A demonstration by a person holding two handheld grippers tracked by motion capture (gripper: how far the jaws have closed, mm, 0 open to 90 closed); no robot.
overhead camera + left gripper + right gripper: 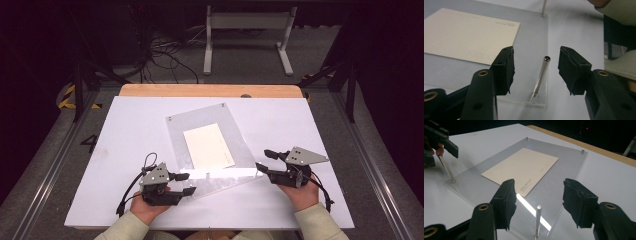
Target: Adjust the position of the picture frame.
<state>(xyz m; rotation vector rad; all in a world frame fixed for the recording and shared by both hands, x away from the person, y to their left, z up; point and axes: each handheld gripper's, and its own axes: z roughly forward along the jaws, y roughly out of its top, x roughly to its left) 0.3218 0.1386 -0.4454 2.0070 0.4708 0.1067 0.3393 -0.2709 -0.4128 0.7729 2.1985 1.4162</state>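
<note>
lab rig: dark surround, floor cables [165,55], hazard tape [67,97], metal frame rails [47,170].

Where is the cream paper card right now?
In the high view, the cream paper card lies flat at the middle of the clear acrylic plate on the white table, ahead of and between the left gripper and right gripper.

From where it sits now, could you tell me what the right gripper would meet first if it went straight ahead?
Most likely the upright metal pin at the near corner of the clear acrylic plate: it stands between the open jaws of the right gripper, just ahead. Past it lies the cream paper card. Depth is hard to judge.
</note>
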